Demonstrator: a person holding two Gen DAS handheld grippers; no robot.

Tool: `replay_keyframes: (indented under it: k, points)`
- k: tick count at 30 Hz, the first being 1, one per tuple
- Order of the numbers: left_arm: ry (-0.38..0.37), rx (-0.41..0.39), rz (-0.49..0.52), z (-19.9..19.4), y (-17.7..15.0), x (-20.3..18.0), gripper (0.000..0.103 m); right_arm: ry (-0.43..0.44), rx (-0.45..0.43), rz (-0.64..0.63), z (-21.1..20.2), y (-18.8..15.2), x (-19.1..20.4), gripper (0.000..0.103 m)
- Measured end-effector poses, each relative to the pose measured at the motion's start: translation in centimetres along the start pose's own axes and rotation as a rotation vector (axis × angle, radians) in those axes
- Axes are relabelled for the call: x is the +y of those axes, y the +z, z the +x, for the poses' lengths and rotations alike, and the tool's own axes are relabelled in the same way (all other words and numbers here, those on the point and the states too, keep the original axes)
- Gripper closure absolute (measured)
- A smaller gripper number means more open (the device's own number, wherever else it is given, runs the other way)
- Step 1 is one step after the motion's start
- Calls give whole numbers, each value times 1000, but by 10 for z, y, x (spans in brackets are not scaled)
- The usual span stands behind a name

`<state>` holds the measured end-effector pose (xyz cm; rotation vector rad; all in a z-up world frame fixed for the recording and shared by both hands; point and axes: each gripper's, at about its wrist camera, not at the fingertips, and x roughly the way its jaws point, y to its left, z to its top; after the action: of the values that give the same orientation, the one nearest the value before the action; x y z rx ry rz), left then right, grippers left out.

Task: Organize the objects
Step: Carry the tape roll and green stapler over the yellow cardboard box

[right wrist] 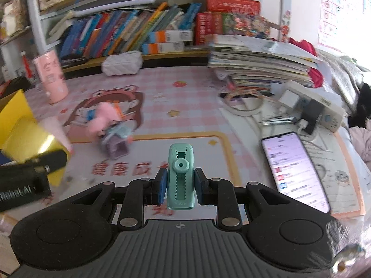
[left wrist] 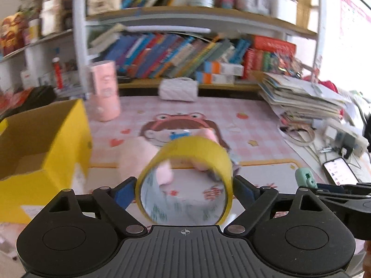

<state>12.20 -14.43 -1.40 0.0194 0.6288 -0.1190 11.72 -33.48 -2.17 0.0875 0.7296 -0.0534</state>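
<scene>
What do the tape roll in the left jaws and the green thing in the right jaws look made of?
Tape roll: glossy yellow plastic film, probably on a card core; the film shines and the inside wall looks pale and printed. Green thing: moulded hard plastic, matte mint, with crisp sawtooth edges and a round hub; likely a small stationery gadget.

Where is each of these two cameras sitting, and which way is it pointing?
Left wrist: rides on the left claw, looking forward over the desk toward the bookshelf; its blue pads grip a yellow tape roll, with a yellow box to the left.
Right wrist: rides on the right claw, facing the same shelf; it grips a green toy, phone to the right.
Shared: pink cup, white pouch, paper stack, and each view catches the other claw at its edge.
</scene>
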Motion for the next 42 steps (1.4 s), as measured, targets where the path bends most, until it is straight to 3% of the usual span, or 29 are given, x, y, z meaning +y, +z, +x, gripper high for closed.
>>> replay_keyframes:
  k: [10,15,22,30,42]
  points:
    - [50,2,-75,-46,-28,80,16,96,30,-83,-22,-19,90,80]
    - [28,-13,-167,-72,-39,127,17,145,69,-119,-33,-34,140,80]
    - [91,-10,-187,-100,-56,169,17,194,68,-168,-54,-51,195,80]
    - [139,10,-211,-128,-79,210,17,244,98,-203,-69,-76,241,80]
    - [147,-36,-204,-155,-89,244,17,267,82,-215,-89,-92,286,80]
